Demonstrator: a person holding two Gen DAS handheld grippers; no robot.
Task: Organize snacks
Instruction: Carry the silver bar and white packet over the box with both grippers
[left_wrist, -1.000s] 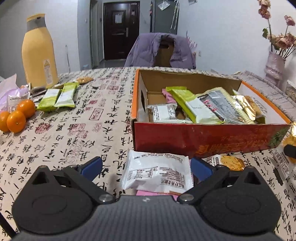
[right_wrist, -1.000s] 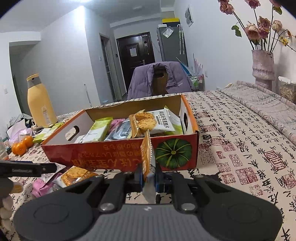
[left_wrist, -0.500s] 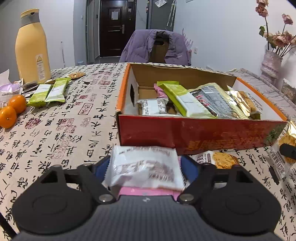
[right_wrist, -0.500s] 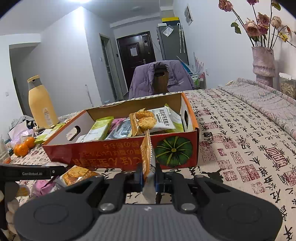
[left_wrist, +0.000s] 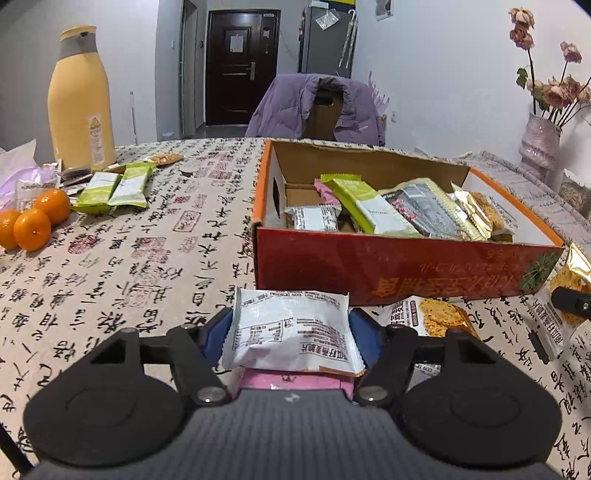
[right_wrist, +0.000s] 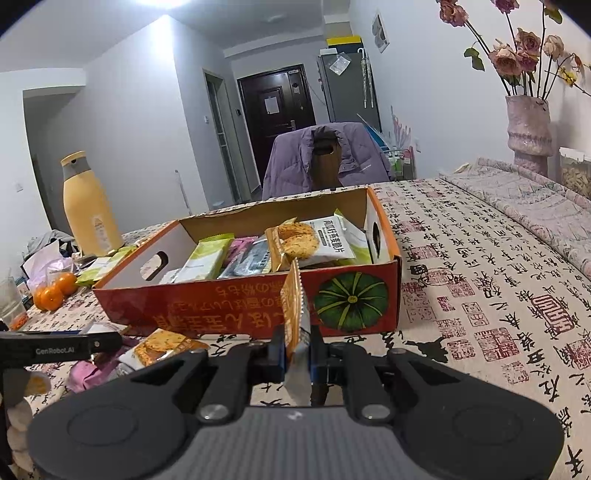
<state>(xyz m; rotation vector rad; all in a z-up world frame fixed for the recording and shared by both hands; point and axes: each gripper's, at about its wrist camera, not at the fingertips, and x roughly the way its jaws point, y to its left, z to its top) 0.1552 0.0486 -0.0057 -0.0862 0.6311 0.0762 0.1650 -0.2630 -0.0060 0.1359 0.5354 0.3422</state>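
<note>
Snack packets are in both of your tongs. Your left tongs pinch a white packet across its width, flat, just in front of the red box; a pink packet lies under it, and whether that is also pinched cannot be told. Your right tongs are pressed together on an orange packet, held on edge and upright, near the box's front wall beside the printed pumpkin.

Handling, as a judgement: both packets are light, thin and crinkly, with slippery film and brittle contents. Grip at the sealed edge or the flat margin, not over the biscuit, and press lightly.

Inside the box, packets lean against one another, green, dark and gold. More lie on the tabletop before the box and by the yellow bottle and oranges.

Legible writing: "GenRobot.AI" on the left tongs' finger in the right view. Packet and box text is Chinese, seen upside down, too small to read reliably.
</note>
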